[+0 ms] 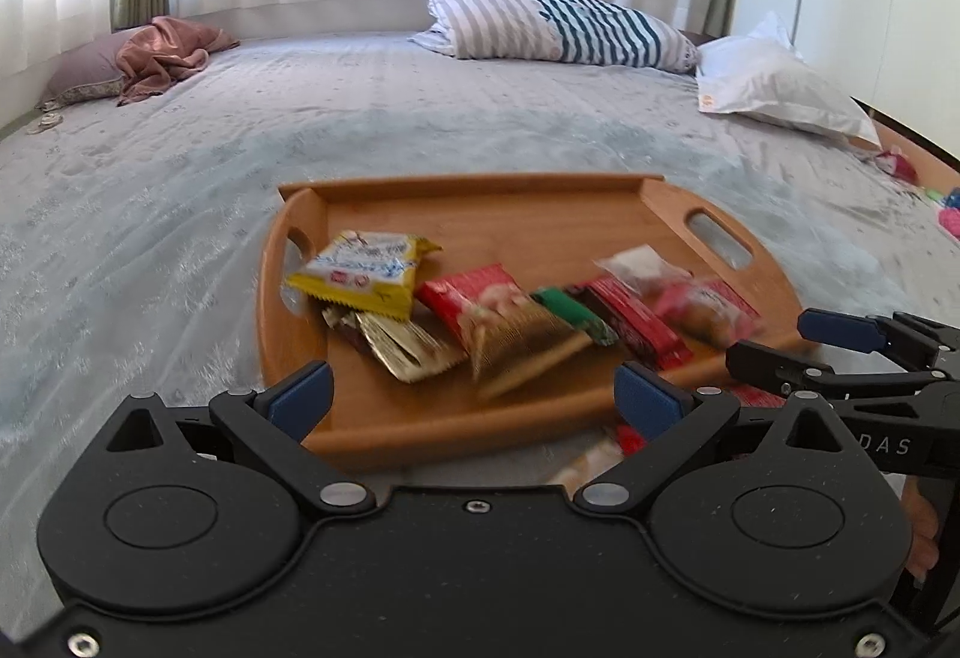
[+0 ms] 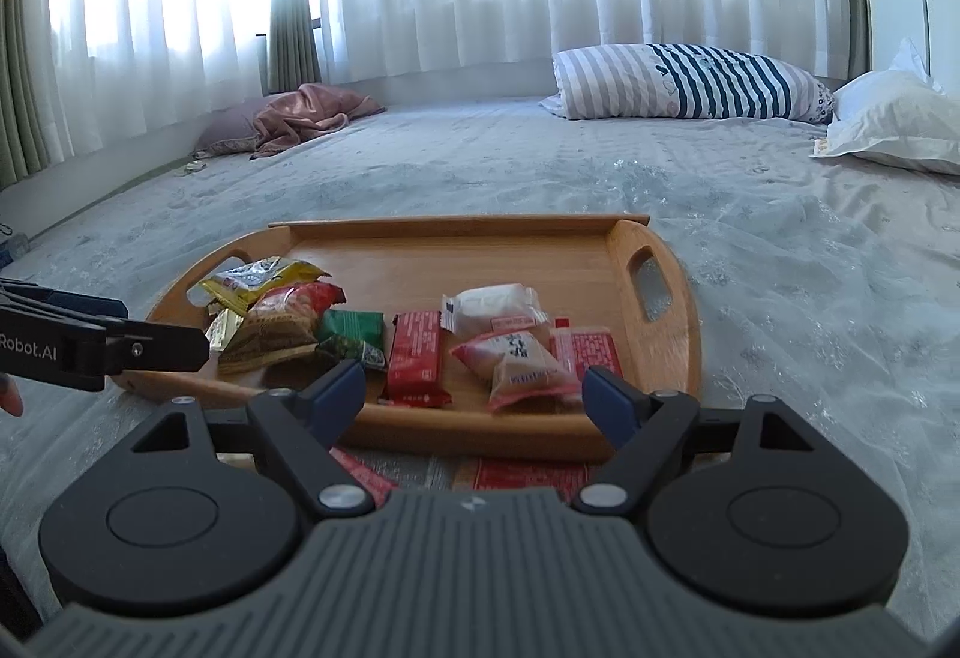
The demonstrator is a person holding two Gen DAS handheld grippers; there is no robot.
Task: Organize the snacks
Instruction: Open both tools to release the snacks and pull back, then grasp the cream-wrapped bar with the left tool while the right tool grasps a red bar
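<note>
Tools both w/ jaws spread wide, nothing between the pads. Left tool (image 1: pixel 474 400) points fwd and slightly down over the near rim of the wooden tray (image 1: pixel 480 202); right tool (image 2: pixel 477 397) sits just beside it, same tilt, also at the near rim. Each shows in the other's view: right tool at the right edge of the left cam, left tool at the left edge of the right cam, w/ a fingertip (image 2: pixel 11 397) of the person's hand visible below it.

Snacks lie in a loose row across the tray's near half: yellow packet (image 1: pixel 366 271) at left, over a gold wrapper (image 1: pixel 408 346); red-gold pack (image 1: pixel 504 322), green packet (image 2: pixel 354 331), red bar (image 2: pixel 414 358), white packet (image 2: pixel 492 307), pink packet (image 2: pixel 519 364). More red wrappers (image 2: pixel 528 472) on the bed (image 1: pixel 420 117) just before the tray, partly hidden. Striped pillow (image 1: pixel 558 27) far back.
</note>
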